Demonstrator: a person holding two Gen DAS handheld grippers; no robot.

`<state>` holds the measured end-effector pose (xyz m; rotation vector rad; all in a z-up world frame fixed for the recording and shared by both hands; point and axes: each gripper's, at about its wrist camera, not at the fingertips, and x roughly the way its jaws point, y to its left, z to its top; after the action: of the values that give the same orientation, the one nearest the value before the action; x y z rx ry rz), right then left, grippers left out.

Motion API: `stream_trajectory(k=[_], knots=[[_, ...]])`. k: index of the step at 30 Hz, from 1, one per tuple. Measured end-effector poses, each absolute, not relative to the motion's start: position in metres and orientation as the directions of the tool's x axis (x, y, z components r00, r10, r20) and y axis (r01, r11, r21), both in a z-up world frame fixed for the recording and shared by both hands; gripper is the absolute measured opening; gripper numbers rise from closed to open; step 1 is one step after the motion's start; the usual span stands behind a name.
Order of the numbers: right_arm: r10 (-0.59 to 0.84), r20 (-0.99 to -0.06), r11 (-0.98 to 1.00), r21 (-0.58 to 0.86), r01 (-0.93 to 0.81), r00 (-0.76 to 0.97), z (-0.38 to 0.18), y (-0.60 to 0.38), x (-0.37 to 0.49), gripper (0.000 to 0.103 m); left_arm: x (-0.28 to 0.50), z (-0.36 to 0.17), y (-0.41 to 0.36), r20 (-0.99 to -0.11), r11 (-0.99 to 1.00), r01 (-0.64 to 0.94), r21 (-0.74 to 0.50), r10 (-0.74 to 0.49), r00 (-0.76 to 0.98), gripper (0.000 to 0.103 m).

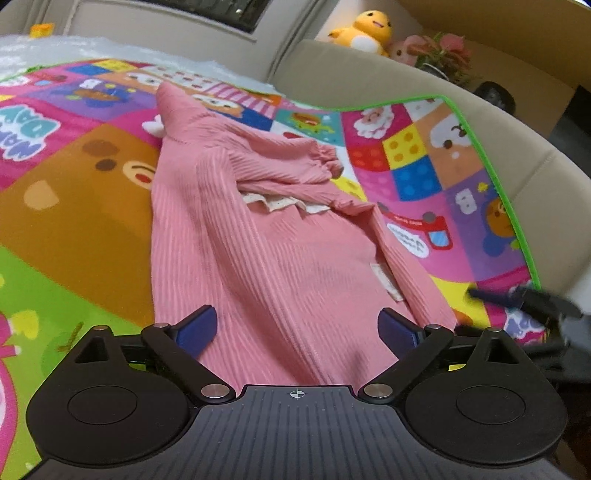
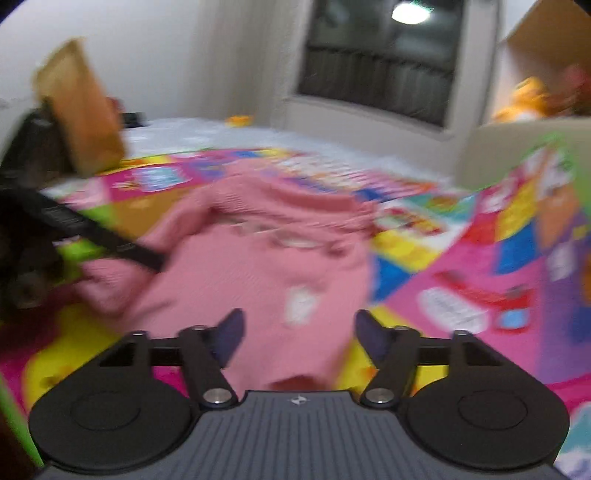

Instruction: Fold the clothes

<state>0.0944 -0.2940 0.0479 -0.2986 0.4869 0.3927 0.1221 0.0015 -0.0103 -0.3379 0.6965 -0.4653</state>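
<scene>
A pink ribbed garment (image 1: 258, 236) with a cream lace collar lies spread on a colourful play mat (image 1: 74, 206); one sleeve is folded across its chest. My left gripper (image 1: 298, 326) hovers open over the garment's near hem, blue pads wide apart with nothing between them. In the blurred right wrist view the same pink garment (image 2: 266, 258) lies ahead, and my right gripper (image 2: 298, 338) is open above its near edge. The other gripper (image 2: 92, 232) shows as a dark bar at the left of that view, and the right gripper's fingers (image 1: 524, 299) appear blurred at the left wrist view's right edge.
The play mat (image 2: 480, 258) has a green border and is ringed by a beige padded wall (image 1: 369, 70). A yellow plush duck (image 1: 364, 31) and a potted plant (image 1: 447, 55) sit behind the wall. A cardboard box (image 2: 81, 110) stands far left, beside a dark window (image 2: 384, 70).
</scene>
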Motion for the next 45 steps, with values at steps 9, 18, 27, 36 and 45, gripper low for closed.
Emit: stream_trajectory(k=[9, 18, 27, 36, 45], knots=[[0.194, -0.567, 0.935, -0.139, -0.326, 0.801, 0.016, -0.286, 0.144, 0.013, 0.116, -0.012, 0.005, -0.515, 0.840, 0.309, -0.446, -0.523, 0.679, 0.099], [0.326, -0.621, 0.650, -0.400, -0.646, 0.713, 0.036, -0.239, 0.107, 0.004, 0.115, -0.009, 0.014, -0.509, 0.826, 0.292, -0.482, -0.536, 0.674, 0.099], [0.424, -0.685, 0.629, -0.247, -0.737, 0.592, 0.023, -0.232, 0.100, 0.029, 0.108, 0.010, 0.023, -0.497, 0.816, 0.326, -0.478, -0.557, 0.665, 0.100], [0.525, -0.694, 0.575, -0.138, -0.806, 0.493, 0.030, -0.243, 0.075, 0.052, 0.099, 0.006, -0.007, -0.553, 0.764, 0.483, -0.427, -0.644, 0.529, 0.101], [0.557, -0.565, 0.686, -0.100, -0.721, 0.609, 0.087, -0.280, 0.096, 0.084, 0.102, 0.032, 0.001, -0.484, 0.726, 0.531, -0.437, -0.687, 0.541, 0.103]])
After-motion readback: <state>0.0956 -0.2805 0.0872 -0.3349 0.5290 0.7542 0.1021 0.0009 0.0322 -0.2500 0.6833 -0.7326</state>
